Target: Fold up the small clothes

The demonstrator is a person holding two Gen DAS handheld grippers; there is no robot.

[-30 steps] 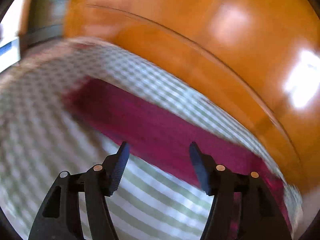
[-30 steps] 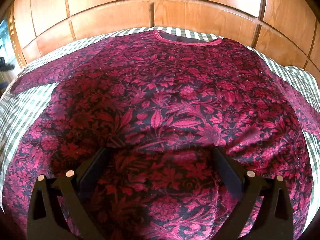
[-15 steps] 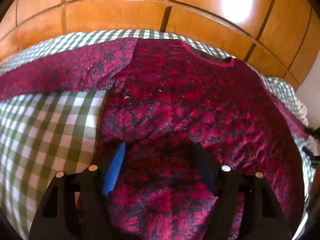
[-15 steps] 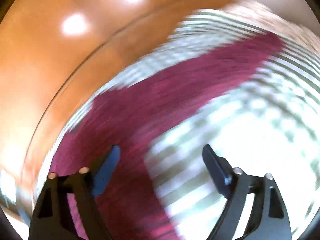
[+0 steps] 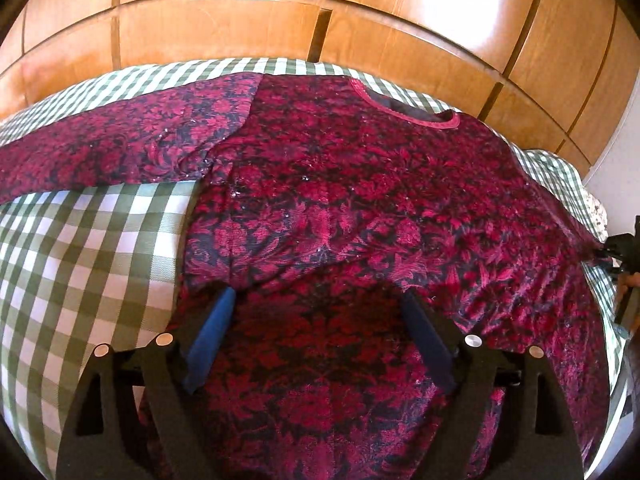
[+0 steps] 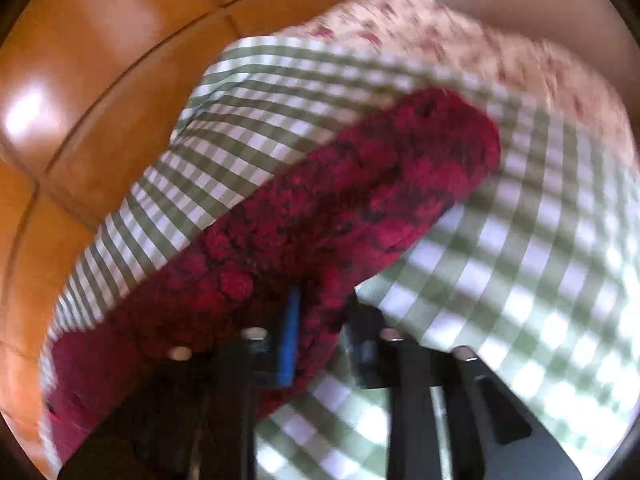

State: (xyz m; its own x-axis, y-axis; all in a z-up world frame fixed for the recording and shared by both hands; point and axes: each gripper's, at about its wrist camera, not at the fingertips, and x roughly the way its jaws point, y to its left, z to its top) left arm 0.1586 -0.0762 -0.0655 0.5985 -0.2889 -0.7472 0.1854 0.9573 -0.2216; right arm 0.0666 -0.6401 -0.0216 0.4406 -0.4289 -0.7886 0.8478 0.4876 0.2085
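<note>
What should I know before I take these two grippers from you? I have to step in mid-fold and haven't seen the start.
Left gripper: open, over the lower front of the red floral top, holding nothing.
Right gripper: shut on the top's right sleeve, near the body end; the cuff lies on the green checked cloth.
The top lies flat, neckline toward the wooden panels, left sleeve spread out.
Done: bottom edge looks turned up; right sleeve grabbed.
Left: probably both sleeves inward, then fold the body.
</note>
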